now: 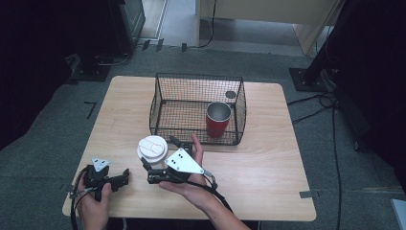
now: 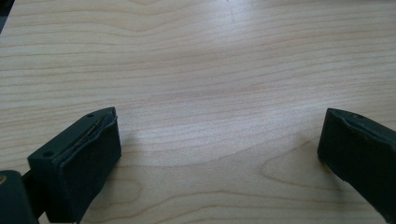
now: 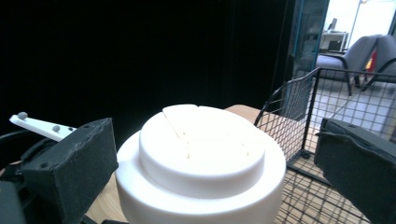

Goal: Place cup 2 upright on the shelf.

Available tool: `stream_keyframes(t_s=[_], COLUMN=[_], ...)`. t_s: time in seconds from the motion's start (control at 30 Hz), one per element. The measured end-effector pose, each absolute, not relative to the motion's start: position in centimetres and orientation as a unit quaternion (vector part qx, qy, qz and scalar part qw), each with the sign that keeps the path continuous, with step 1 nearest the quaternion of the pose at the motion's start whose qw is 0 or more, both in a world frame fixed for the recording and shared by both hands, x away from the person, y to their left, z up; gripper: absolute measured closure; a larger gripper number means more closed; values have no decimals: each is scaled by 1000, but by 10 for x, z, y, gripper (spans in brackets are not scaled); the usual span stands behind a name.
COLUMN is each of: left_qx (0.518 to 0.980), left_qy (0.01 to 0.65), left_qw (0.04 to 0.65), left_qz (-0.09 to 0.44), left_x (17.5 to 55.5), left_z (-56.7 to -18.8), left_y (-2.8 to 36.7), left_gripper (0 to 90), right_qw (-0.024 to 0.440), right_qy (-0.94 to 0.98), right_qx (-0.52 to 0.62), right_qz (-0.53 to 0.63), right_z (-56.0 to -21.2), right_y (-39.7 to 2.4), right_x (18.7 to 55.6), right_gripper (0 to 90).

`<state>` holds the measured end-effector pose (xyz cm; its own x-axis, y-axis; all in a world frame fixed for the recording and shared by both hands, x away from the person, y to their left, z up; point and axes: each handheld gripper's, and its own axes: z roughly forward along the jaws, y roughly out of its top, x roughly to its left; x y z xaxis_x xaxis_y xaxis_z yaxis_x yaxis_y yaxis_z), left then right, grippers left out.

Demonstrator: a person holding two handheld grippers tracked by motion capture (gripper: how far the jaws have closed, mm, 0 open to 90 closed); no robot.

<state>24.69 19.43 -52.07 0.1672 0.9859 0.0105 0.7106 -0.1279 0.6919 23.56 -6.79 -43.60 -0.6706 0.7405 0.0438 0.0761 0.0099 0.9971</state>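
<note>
wooden bench (image 1: 268, 158) carries black wire basket (image 1: 165, 93) at centre back. red cup (image 1: 218, 120) stands upright inside basket, right side. white round lid (image 1: 152, 147) sits just before basket's front left corner, between spread fingers of right gripper (image 1: 155, 165), contact unclear. left gripper (image 1: 125, 175) low over bare bench at front left, fingers wide apart, holding nothing.

- The round white stepped lid (image 3: 200, 163) runs off the bottom edge of the right gripper view; its underside is hidden.
- The black wire mesh basket (image 3: 322, 140) is cut by that view's right edge.
- In the high view, basket mesh veils the lower half of the red metal-rimmed cup (image 1: 218, 120).
</note>
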Motion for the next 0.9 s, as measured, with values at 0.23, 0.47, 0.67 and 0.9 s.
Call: stream_keyframes(t_s=[0.23, 0.47, 0.67, 0.9], left_qx=[710, 710, 710, 710], left_qy=[597, 597, 597, 597], left_qw=[282, 282, 282, 282], left_qz=[244, 244, 244, 245], left_x=[247, 247, 247, 247], left_z=[-521, -521, -521, -521], left_y=[194, 194, 194, 194], left_gripper=[0, 0, 0, 0], right_qw=[256, 250, 247, 242], right_qy=[671, 683, 689, 701], right_qx=[312, 309, 312, 323], right_qz=[622, 613, 605, 588], right_z=[-443, -452, -457, -464], right_y=[-63, -58, -53, -50], right_x=[238, 241, 243, 249], right_gripper=[0, 0, 0, 0])
